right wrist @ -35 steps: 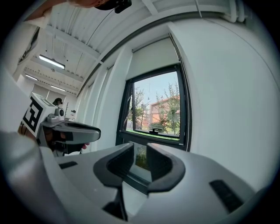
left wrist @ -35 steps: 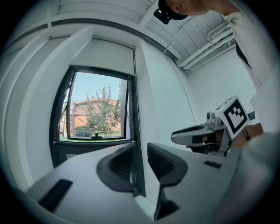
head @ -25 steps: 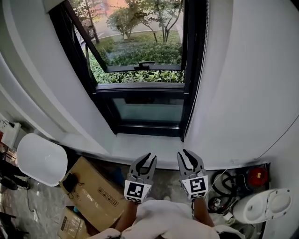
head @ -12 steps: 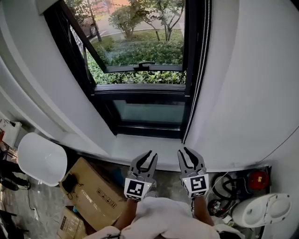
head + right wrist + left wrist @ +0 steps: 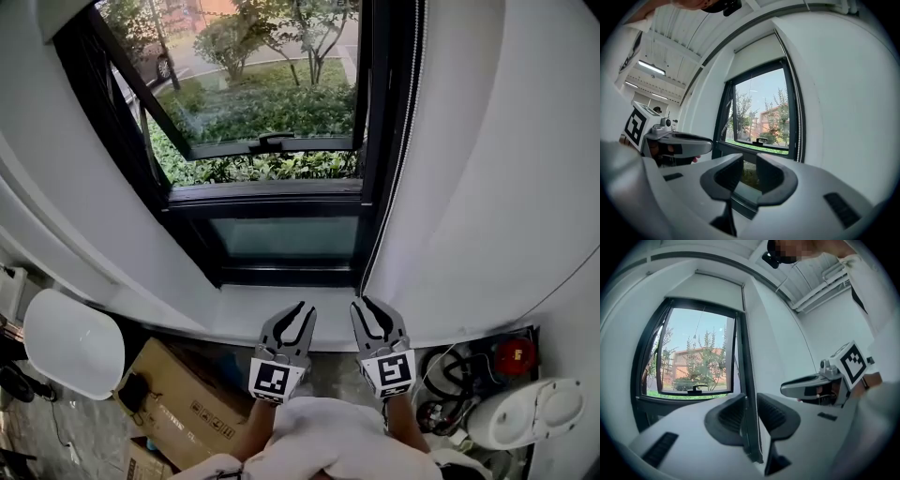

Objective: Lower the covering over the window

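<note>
One raised blind (image 5: 757, 58) — gripper views only.

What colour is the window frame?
Black. The window frame shows best in the head view.

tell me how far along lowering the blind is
Done: nothing yet. The blind sits rolled up above the window, whose glass is fully uncovered. In hand: the left gripper and right gripper are both open and empty, held level near the sill, pointing at the window. Left: probably take the bead chain by the right frame and pull the blind down.
</note>
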Demonstrator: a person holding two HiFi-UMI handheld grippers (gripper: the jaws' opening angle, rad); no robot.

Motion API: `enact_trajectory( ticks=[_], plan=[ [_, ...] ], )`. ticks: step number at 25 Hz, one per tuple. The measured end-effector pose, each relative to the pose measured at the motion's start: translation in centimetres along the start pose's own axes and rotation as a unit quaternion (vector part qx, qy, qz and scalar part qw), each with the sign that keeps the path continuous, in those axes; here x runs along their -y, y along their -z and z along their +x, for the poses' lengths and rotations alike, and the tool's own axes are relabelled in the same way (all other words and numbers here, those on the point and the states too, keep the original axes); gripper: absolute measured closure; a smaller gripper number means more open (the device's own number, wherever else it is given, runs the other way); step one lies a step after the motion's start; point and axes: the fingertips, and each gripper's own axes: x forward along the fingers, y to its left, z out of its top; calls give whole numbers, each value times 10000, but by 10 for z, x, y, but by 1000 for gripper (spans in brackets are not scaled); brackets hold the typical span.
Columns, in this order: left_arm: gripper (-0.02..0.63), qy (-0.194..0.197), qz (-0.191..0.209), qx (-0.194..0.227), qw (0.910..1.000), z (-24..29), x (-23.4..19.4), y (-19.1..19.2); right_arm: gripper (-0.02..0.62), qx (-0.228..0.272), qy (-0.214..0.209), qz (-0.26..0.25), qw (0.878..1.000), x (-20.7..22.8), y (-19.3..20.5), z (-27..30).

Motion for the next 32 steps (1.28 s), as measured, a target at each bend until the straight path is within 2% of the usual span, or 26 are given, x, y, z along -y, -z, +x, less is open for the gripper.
enact_trajectory(
  ticks=[12,17,24,32],
  plan=[
    [522,642,-112,164,9977,70,-58,5,515,-139,625,32,9979,29,-7,75],
    [522,1048,-169,126,9943,98,-71,9,515,-241,948,61,9952,42,-6,99],
    [522,1700,-189,251,9850,136,-77,10,515,-324,1451,88,9888,59,-4,124],
    [522,2408,-214,306,9698,171,-74,11,515,-456,2143,151,9756,77,-1,131]
  ],
)
